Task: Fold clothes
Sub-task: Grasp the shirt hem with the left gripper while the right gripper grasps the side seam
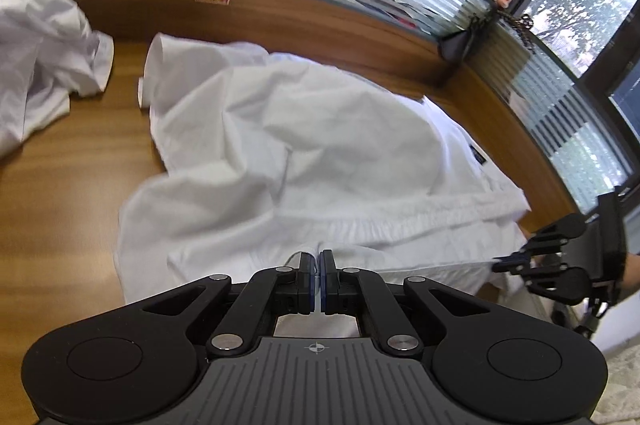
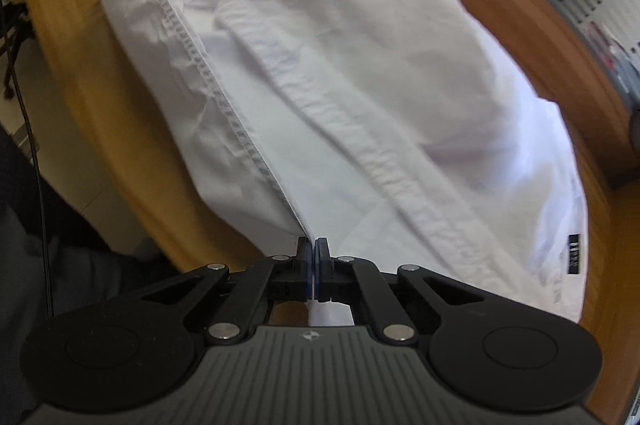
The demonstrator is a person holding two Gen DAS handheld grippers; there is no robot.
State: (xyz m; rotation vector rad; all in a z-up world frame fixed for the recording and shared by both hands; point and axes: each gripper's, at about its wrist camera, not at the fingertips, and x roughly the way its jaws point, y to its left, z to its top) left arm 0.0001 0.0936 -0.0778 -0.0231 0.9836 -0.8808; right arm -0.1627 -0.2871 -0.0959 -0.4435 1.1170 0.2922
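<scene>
White cotton garment with an elasticated waistband [image 1: 304, 145] lies spread and rumpled across the wooden tabletop [image 1: 60, 185], most of its cloth resting on the wood while one hemmed edge [image 2: 208, 73] is lifted and drawn into a straight line. That line runs between the two tongs, which is likely the reason for the hold: a taut edge gives a clean crease to fold over. Left tongs [image 1: 316, 277] are closed tight with a thin layer of white fabric pinched between the blue pads. Right tongs [image 2: 312, 265] are likewise clamped fully on the stitched hem at its other end, and show at the far right of the left wrist view. A small dark label [image 2: 574, 253] marks the garment's far corner. A second crumpled white garment [image 1: 44, 57] sits well apart at the tabletop's far left, apparently waiting its turn.
</scene>
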